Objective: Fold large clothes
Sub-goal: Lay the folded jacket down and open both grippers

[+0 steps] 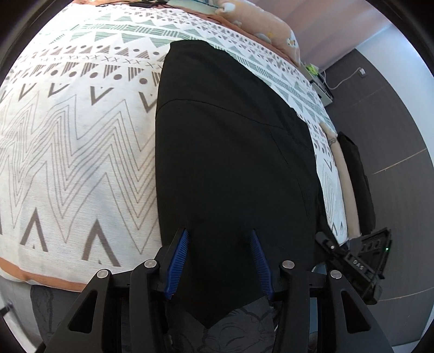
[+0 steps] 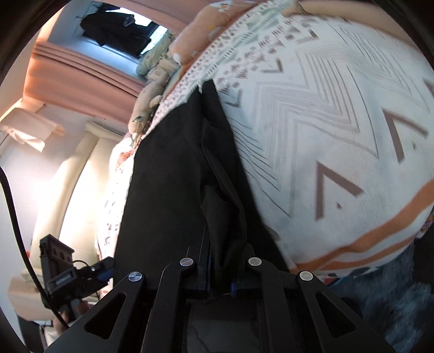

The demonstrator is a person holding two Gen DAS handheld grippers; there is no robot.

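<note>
Bed (image 1: 67,163) under zigzag-patterned white cover; black garment (image 1: 230,149) spread flat on it; orange pillow (image 1: 260,21) at far end.

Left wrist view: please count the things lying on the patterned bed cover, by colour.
Black: 2, the large garment spread on the bed cover and a smaller folded piece at the far edge.
Beige: 1, a folded item beside that piece.
Peach: 1, a pillow.
Total: 4

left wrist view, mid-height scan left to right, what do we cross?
Patterned bedspread → black garment → narrow strip of bedspread again → the person's forearm → dark floor.
</note>
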